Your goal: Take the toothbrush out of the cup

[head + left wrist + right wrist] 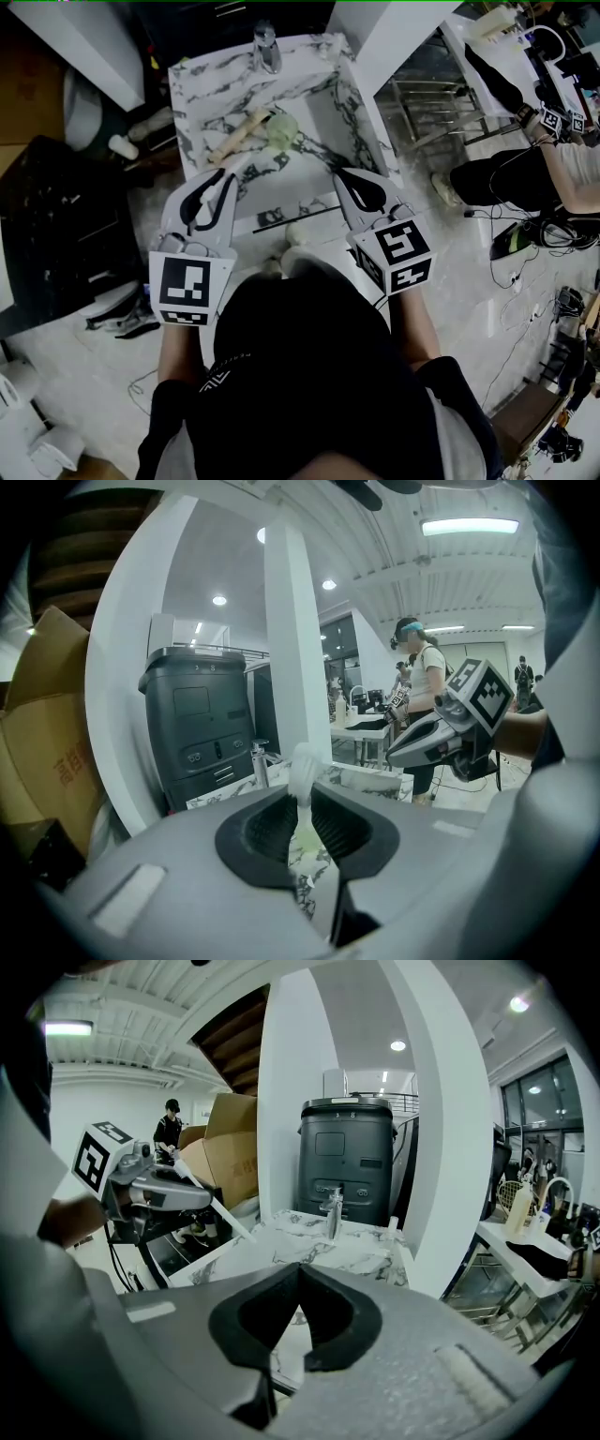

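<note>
My left gripper [228, 173] [302, 803] is shut on a pale toothbrush [303, 789], which stands up between its pads. In the head view the toothbrush [242, 134] sticks out past the tips over the marble sink [319, 103]. In the right gripper view it shows as a white stick [228, 1222] slanting down from the left gripper. A pale green cup-like thing [281, 131] lies in the sink beside the brush's far end. My right gripper [345, 176] [300, 1269] hovers at the sink's front right, jaws shut with nothing between them.
A chrome faucet [266, 47] [331, 1211] stands at the back of the sink. A dark bin [352, 1157] [197, 724] is behind it, a white pillar [295, 639] alongside. A metal rack [422, 103] and another person [525, 169] are at the right. Cables lie on the floor [525, 281].
</note>
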The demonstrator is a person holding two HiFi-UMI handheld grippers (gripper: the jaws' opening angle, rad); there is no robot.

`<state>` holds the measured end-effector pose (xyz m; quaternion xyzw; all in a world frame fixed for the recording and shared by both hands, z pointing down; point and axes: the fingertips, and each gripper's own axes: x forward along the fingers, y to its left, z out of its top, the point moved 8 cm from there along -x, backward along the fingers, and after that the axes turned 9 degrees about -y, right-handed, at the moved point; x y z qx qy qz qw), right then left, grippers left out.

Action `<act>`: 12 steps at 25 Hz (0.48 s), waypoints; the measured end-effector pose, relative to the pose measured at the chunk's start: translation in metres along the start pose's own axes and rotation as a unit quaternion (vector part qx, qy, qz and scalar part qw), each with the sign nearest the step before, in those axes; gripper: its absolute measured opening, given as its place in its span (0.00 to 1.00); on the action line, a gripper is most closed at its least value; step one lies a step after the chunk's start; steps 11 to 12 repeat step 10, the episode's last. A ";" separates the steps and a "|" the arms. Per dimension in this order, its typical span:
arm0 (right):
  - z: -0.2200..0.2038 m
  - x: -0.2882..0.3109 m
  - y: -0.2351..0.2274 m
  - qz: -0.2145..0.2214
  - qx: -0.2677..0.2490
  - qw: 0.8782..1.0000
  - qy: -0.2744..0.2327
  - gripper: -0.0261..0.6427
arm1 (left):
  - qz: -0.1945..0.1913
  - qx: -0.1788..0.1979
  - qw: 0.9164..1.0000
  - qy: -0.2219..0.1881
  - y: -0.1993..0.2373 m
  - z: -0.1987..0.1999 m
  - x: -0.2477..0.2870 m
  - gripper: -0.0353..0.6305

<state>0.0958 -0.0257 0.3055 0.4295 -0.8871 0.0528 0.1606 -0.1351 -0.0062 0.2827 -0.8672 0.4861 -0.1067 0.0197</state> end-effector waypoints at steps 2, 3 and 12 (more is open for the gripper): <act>0.000 0.000 -0.001 0.001 0.002 1.000 -0.002 0.04 | 0.001 0.000 1.000 0.001 0.000 0.000 0.001 0.15; 0.000 0.000 -0.002 0.001 0.002 1.000 -0.003 0.04 | 0.002 -0.001 1.000 0.002 0.000 -0.001 0.001 0.15; 0.001 0.005 -0.006 0.009 0.004 1.000 -0.007 0.04 | 0.002 -0.005 1.000 0.009 -0.001 -0.004 0.010 0.15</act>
